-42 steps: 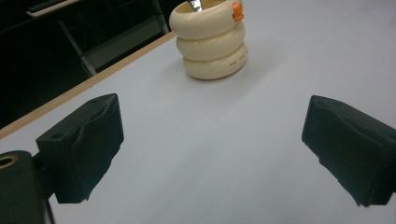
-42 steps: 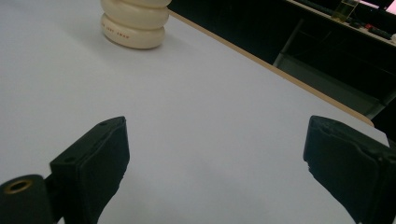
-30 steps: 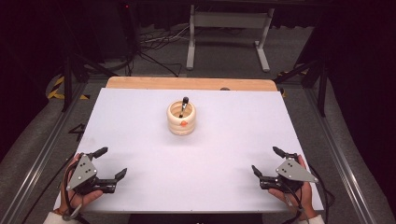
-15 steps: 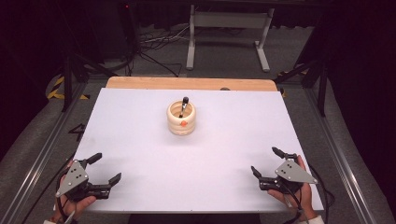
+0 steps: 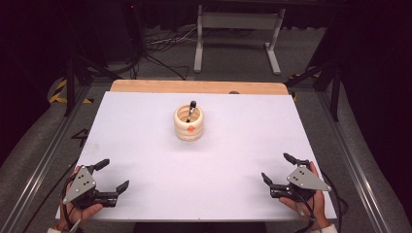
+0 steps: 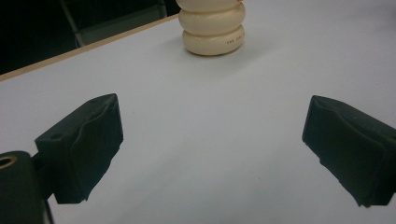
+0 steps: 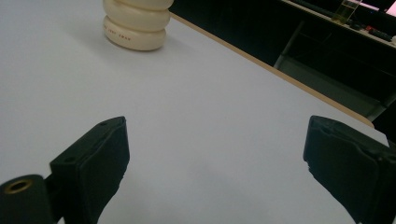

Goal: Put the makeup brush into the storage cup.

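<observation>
Cream ribbed holder (image 5: 189,124) of stacked rounded rings, mid-table toward far edge, black-tipped pen (image 5: 191,109) upright inside, matte white table (image 5: 145,136), left tool (image 5: 111,174) and right tool (image 5: 276,168) spread wide, near corners, well apart from holder.

White table (image 5: 145,145) with wooden strip (image 5: 194,87) along far edge. Beyond far edge: grey metal stand (image 5: 236,29), black cables (image 5: 160,46) on floor. Yellow-black tape (image 5: 59,92) past far-left corner.

Left gripper (image 5: 113,174) held low at near left, jaws spread wide. Right gripper (image 5: 277,167) at near right, jaws equally wide, gripping nothing.
</observation>
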Action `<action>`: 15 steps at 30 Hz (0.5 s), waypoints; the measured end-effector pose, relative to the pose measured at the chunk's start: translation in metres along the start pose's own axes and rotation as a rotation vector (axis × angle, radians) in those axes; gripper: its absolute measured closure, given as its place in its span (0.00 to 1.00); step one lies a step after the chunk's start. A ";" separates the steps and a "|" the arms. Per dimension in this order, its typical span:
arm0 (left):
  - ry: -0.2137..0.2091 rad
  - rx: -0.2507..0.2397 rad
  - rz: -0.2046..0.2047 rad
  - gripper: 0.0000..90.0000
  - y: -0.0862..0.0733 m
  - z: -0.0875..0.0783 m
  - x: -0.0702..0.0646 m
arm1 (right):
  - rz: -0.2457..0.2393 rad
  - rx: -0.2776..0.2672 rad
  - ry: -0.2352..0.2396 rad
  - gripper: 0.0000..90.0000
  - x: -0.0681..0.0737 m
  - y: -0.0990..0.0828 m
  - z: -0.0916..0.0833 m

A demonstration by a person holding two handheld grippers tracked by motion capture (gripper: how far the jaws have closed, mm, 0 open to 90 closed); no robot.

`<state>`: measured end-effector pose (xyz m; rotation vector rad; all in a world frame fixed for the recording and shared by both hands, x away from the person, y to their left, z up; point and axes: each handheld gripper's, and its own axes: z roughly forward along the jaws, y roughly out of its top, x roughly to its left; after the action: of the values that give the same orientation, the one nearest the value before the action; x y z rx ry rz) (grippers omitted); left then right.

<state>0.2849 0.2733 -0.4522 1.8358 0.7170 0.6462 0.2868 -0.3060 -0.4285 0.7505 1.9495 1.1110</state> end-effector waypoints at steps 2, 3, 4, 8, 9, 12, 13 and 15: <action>0.001 0.002 -0.001 0.07 0.000 0.000 0.000 | -0.002 -0.001 0.003 0.09 0.001 0.000 0.000; 0.002 0.003 -0.004 0.07 0.000 0.001 0.000 | -0.002 -0.001 0.004 0.09 0.001 0.000 0.000; 0.002 0.003 -0.004 0.07 0.000 0.001 0.000 | -0.001 -0.001 0.006 0.09 0.001 0.000 0.001; 0.001 0.000 0.000 0.07 0.000 0.001 0.000 | -0.003 0.001 0.005 0.09 0.001 0.000 0.001; 0.002 -0.001 -0.002 0.07 0.000 0.001 0.000 | -0.003 0.003 0.004 0.09 0.001 0.000 0.002; 0.001 0.002 0.002 0.07 0.001 0.001 0.000 | -0.005 0.007 0.006 0.09 0.001 -0.001 0.002; 0.001 0.002 0.000 0.07 0.001 0.002 0.000 | -0.005 0.008 0.006 0.09 0.001 -0.001 0.002; -0.001 0.007 0.002 0.07 0.001 0.002 0.000 | 0.002 0.009 0.008 0.09 0.000 -0.002 0.003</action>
<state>0.2870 0.2716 -0.4520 1.8436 0.7179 0.6452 0.2885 -0.3055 -0.4311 0.7538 1.9617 1.1084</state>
